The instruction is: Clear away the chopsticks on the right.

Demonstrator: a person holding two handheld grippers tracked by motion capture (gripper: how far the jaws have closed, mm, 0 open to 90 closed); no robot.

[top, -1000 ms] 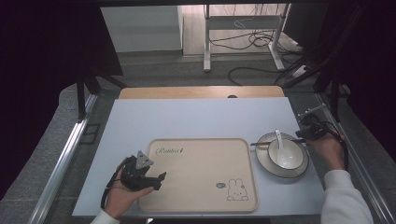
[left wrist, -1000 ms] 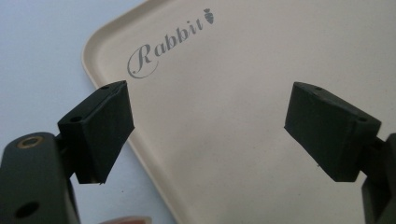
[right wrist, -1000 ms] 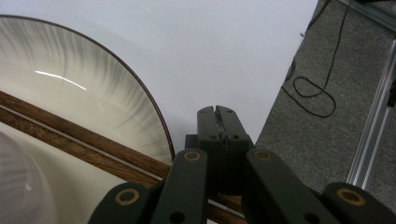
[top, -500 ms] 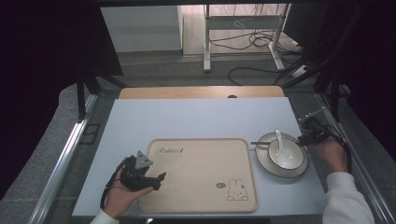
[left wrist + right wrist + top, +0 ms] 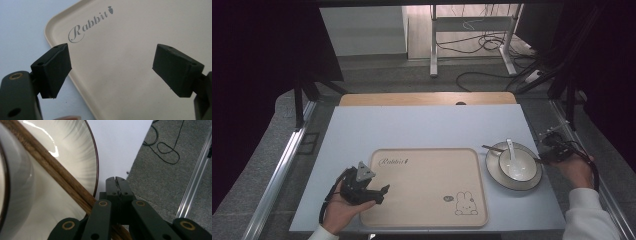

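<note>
A beige tray [image 5: 427, 200] printed with "Rabbit" and a bunny lies at the table's near middle. My left gripper [image 5: 379, 194] hovers over the tray's left edge, open and holding nothing; its jaws stand wide apart above the tray [image 5: 125, 62]. To the right, a plate [image 5: 532, 181] carries a white bowl [image 5: 518, 167] with a white spoon [image 5: 510, 149] in it. Wooden chopsticks [image 5: 491, 148] lie across the plate under the bowl. My right gripper [image 5: 549, 145] sits at the plate's right rim, shut [image 5: 116, 180]. The chopsticks [image 5: 50, 167] run beneath its body, not between its tips.
The light blue table top [image 5: 422, 130] has a wooden strip along its far edge. Metal rails flank both sides. Grey floor with cables [image 5: 165, 152] lies just beyond the table's right edge.
My right gripper has shifted a little toward the near side along the plate's right rim. The left gripper has stayed put and open.
</note>
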